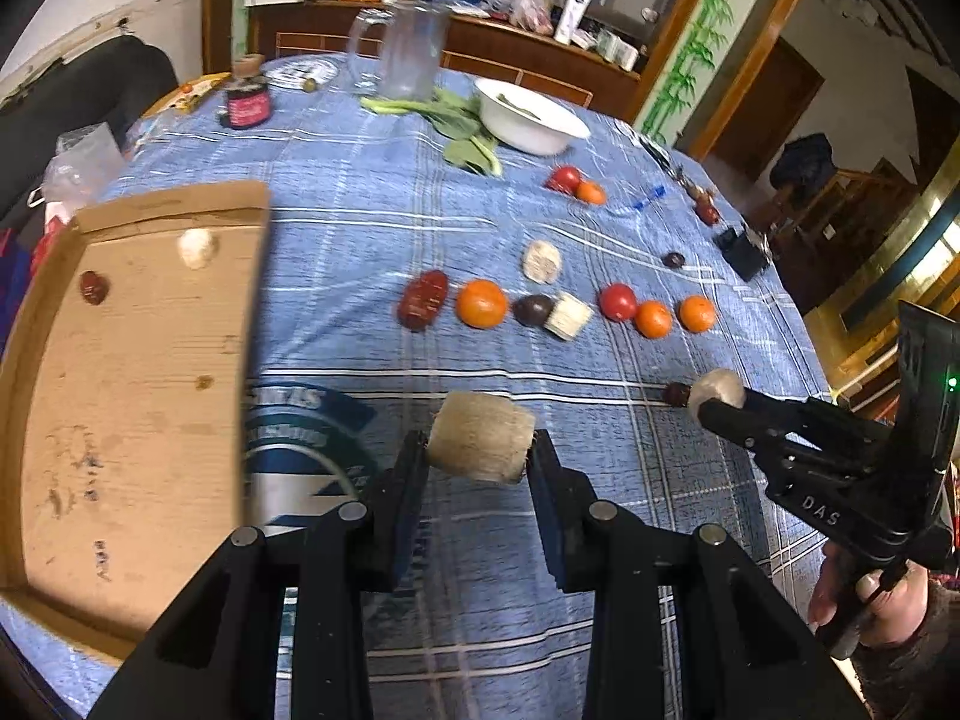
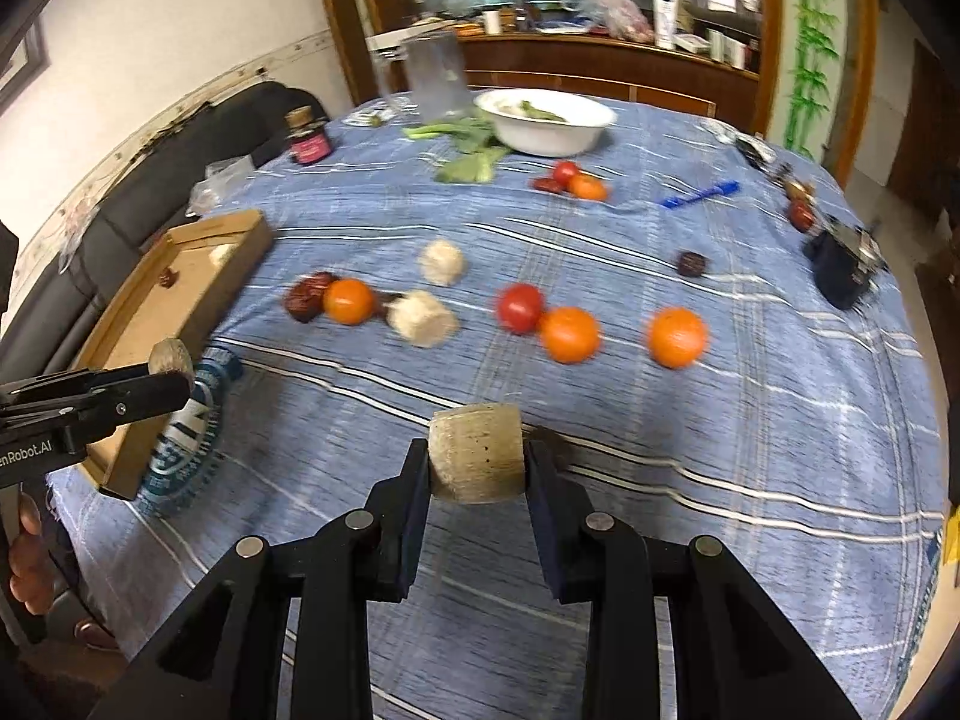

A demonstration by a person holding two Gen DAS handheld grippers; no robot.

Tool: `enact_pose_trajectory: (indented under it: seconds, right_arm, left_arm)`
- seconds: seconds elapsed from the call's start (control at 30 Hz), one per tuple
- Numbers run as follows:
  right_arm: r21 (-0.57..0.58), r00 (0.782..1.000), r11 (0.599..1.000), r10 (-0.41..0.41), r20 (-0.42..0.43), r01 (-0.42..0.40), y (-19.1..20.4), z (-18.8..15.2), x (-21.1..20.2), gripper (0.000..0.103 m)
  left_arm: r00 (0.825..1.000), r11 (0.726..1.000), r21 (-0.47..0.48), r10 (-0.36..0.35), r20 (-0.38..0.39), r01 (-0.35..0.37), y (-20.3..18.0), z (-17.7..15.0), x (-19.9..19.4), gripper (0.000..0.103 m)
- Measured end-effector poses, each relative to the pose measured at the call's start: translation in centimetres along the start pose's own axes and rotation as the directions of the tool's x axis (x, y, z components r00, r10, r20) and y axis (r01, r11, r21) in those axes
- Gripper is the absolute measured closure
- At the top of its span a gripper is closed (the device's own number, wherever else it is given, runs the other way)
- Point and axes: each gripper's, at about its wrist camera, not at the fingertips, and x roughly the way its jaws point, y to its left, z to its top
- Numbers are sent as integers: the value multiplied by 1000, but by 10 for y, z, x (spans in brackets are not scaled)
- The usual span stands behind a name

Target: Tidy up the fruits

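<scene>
Both grippers loaded, heading for the box

My left gripper [image 1: 478, 456] is clamped on a pale cut chunk [image 1: 480, 437], and my right gripper [image 2: 477, 468] pinches a second pale chunk [image 2: 477, 453] the same way, flat ends against the pads so neither rolls out. I hold both clear of the blue tablecloth [image 1: 372, 204] so they don't drag. The cardboard box [image 1: 129, 396] sits at my left, already holding a pale piece and a dark red fruit; oranges [image 1: 481, 303] and tomatoes wait mid-table.
</scene>
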Motion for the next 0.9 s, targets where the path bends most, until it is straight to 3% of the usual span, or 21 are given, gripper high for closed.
enact_pose_trajectory:
  seconds: [0.47, 0.9]
  right_arm:
    - [-138, 991, 982, 133, -9, -132, 111, 48, 31, 69]
    - [-248, 969, 937, 243, -49, -247, 223, 102, 88, 69]
  left_arm:
    - [991, 982, -153, 123, 53, -114, 113, -2, -44, 70]
    - [977, 947, -248, 212, 9, -203, 210, 7, -37, 70]
